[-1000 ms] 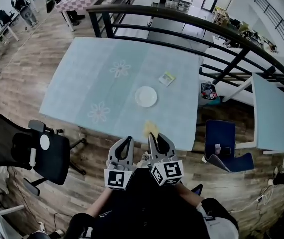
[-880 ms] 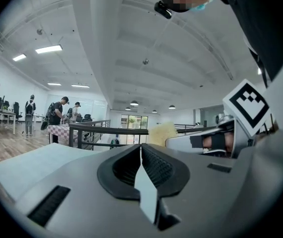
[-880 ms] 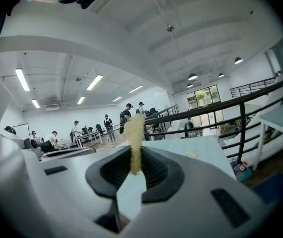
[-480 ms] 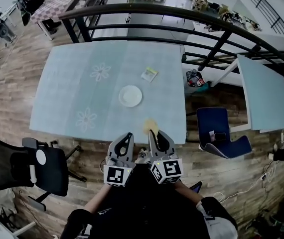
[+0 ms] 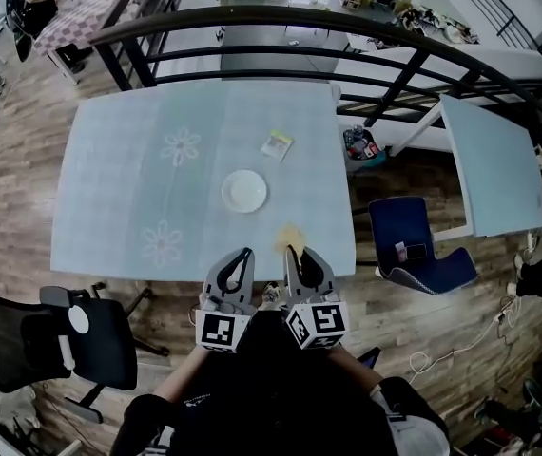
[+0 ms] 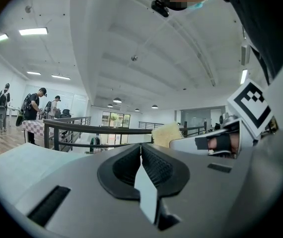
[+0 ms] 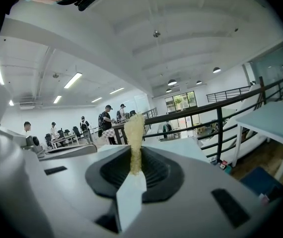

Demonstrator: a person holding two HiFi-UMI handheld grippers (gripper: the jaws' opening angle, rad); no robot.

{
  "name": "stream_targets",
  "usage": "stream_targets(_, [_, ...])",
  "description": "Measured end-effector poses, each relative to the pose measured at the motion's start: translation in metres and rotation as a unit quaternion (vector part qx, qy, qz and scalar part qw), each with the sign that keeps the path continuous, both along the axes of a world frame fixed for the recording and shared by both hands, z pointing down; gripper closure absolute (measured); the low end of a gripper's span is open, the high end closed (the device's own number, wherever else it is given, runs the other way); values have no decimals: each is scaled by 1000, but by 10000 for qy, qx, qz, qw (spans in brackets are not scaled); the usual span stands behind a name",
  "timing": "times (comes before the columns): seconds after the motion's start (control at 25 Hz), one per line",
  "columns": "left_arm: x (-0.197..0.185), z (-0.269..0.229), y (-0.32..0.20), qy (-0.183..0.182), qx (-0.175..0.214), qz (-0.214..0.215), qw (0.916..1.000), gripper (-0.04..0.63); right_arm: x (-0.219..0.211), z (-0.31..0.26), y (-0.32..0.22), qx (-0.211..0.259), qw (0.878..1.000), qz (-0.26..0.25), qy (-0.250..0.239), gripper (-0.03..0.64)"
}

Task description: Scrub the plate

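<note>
A round white plate [image 5: 244, 191] lies on the pale blue table [image 5: 128, 188], right of centre. Both grippers are held close to the body, short of the table's near edge. My right gripper [image 5: 292, 251] is shut on a yellow sponge [image 5: 289, 237], which sticks up between the jaws in the right gripper view as a thin yellow sponge [image 7: 134, 138]. My left gripper [image 5: 243, 254] is shut with nothing in it; its pads [image 6: 151, 163] meet. The sponge [image 6: 167, 134] also shows in the left gripper view.
A small green-and-white packet [image 5: 277, 144] lies on the table beyond the plate. A black railing [image 5: 280, 22] runs behind the table. A black office chair [image 5: 52, 340] stands at the near left, a blue chair [image 5: 414, 245] at the right, a second table [image 5: 494, 164] farther right.
The head view has shifted: table and plate now sit lower and further left in the picture. Both grippers stay held together near the body, the sponge still in the right one.
</note>
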State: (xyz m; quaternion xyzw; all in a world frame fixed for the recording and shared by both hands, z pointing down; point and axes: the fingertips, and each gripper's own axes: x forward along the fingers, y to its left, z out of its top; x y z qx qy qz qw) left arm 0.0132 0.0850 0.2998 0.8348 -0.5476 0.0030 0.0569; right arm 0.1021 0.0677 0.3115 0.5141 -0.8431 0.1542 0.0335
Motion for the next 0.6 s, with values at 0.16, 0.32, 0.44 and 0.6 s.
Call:
stream_targets(0.16, [-24, 1, -19, -26, -48, 123, 9999, 575, -27, -2, -11, -13, 10000, -1, 98, 560])
stream_targets(0.32, [-43, -1, -40, 0, -112, 234, 9997, 575, -45, 0, -22, -157, 9997, 128, 116, 560])
stream_targets(0.44, [-59, 0, -53, 38, -103, 333, 9994, 575, -60, 4, -31, -244, 9993, 220, 158, 560])
stream_targets(0.6, [-76, 8, -66, 90, -131, 506, 9986, 575, -81, 11, -41, -328, 9986, 301, 276, 560])
